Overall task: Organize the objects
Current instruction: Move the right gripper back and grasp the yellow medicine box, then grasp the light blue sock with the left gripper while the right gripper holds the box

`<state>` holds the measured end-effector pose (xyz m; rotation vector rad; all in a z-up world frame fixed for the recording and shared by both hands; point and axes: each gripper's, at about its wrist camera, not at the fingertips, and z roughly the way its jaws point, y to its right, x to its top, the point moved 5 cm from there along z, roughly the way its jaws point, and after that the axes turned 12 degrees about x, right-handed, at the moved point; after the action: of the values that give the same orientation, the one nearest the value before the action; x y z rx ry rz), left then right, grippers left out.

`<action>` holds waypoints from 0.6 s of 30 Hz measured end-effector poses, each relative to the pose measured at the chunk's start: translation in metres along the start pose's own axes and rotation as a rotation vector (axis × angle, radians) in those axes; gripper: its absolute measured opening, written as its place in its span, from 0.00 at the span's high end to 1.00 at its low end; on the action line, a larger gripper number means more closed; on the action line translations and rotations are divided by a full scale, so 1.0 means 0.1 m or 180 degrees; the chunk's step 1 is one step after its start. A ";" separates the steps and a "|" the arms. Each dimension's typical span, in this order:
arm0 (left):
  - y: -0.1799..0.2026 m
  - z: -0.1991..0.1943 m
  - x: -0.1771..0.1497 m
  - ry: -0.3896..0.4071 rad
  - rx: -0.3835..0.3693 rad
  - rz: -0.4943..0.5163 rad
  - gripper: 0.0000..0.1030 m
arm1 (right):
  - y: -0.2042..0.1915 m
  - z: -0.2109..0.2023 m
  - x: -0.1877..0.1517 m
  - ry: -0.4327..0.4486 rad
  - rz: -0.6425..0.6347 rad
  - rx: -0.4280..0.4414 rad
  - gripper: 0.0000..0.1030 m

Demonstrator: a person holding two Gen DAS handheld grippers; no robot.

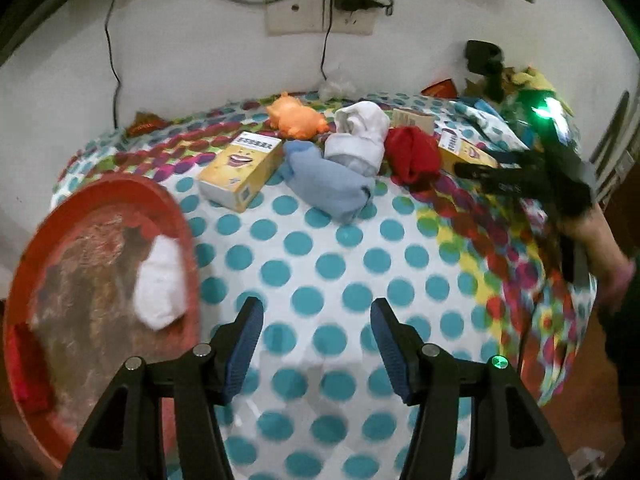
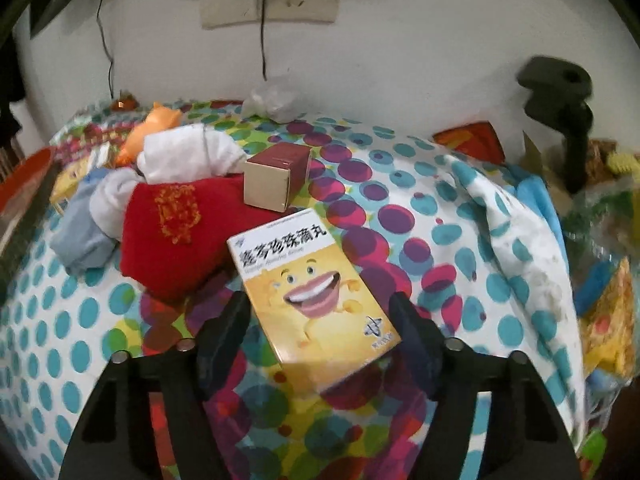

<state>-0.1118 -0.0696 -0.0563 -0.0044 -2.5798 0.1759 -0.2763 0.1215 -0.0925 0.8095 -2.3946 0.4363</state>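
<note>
Our right gripper (image 2: 320,320) has its jaws spread around a yellow box (image 2: 312,292) lying on the dotted cloth (image 2: 400,184), pads clear of its sides. Our left gripper (image 1: 316,344) hangs open and empty beside the red basin (image 1: 100,196) holding a white sock (image 1: 160,280).

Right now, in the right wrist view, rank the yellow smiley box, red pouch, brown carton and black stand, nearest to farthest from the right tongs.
1. Yellow smiley box: between the right tongs.
2. Red pouch: ahead, left.
3. Brown carton: behind the pouch, centre.
4. Black stand: far right, by the wall.
</note>
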 end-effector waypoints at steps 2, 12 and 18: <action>0.06 0.08 0.09 -0.0024 -0.0037 -0.0059 0.44 | 0.03 -0.08 -0.04 0.0040 0.0214 -0.0022 0.45; 0.21 0.49 0.54 -0.0360 -0.0432 -0.0781 0.44 | -0.10 -0.20 -0.32 0.0208 0.0478 0.0008 0.51; 0.20 0.67 0.70 -0.0428 -0.0439 -0.1033 0.44 | -0.07 -0.16 -0.32 0.0172 0.0506 0.0050 0.51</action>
<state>-0.2072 -0.0553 -0.0783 0.3846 -2.6762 -0.1265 -0.2442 0.1378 -0.0986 0.6085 -2.4168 0.5337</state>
